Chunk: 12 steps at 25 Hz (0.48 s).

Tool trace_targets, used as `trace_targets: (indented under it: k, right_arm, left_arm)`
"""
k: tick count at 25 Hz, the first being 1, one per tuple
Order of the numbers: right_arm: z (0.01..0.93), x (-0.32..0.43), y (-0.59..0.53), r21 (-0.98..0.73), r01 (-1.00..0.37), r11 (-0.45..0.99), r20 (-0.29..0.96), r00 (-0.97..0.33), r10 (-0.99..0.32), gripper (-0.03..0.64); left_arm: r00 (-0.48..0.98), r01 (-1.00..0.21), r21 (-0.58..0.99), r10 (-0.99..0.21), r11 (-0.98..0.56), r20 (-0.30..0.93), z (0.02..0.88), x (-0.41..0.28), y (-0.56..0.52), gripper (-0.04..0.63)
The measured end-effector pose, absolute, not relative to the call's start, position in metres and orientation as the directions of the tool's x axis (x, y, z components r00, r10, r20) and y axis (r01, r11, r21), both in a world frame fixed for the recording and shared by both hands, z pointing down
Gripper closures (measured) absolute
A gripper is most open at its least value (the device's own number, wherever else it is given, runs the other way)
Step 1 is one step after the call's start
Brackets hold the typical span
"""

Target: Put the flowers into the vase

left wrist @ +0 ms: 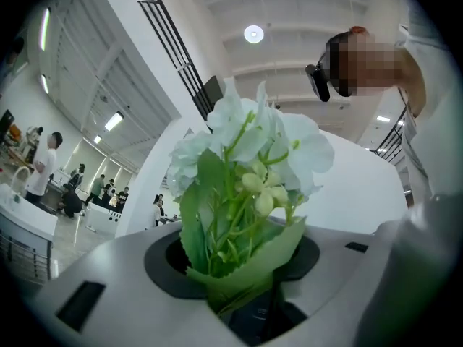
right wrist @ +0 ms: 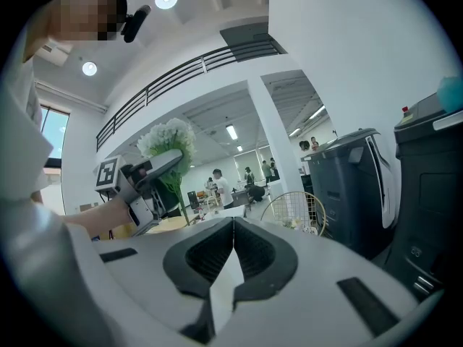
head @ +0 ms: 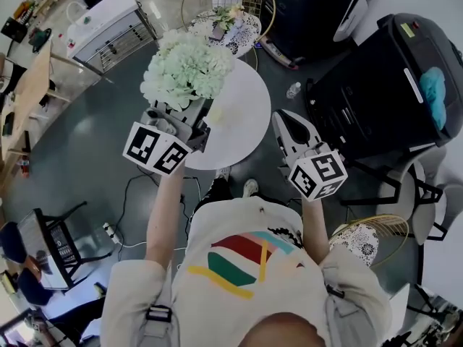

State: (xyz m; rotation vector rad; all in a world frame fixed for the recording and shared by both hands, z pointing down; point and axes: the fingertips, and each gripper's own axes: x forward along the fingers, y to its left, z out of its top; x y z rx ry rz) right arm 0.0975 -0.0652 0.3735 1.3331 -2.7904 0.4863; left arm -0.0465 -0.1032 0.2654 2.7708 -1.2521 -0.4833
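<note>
The left gripper [head: 189, 114] has its jaws clamped on the stems of the white flowers [head: 187, 67], over the round worktop's [head: 242, 118] left edge; the right gripper [head: 286, 123], just right of the worktop, has its jaws closed on nothing.

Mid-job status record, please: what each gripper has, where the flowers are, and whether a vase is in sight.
left gripper: shut on the stems and leaves of the white flower bunch
right gripper: shut, nothing between its jaws
flowers' place: held in the air over the near edge of the round white table
vase: cannot be made out in any view
task state: flowers not yet in a vase
</note>
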Motion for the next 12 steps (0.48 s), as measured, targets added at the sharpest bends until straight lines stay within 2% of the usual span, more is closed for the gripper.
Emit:
trace_targets:
  k: [12]
  right_arm:
    - [0.388, 0.105, -0.076, -0.276, -0.787, 0.552, 0.199, -0.609, -0.768, 0.604]
  left_arm:
    - [0.642, -0.718, 0.185, -0.741, -0.671, -0.196, 0.324, -0.02, -0.119, 0.388]
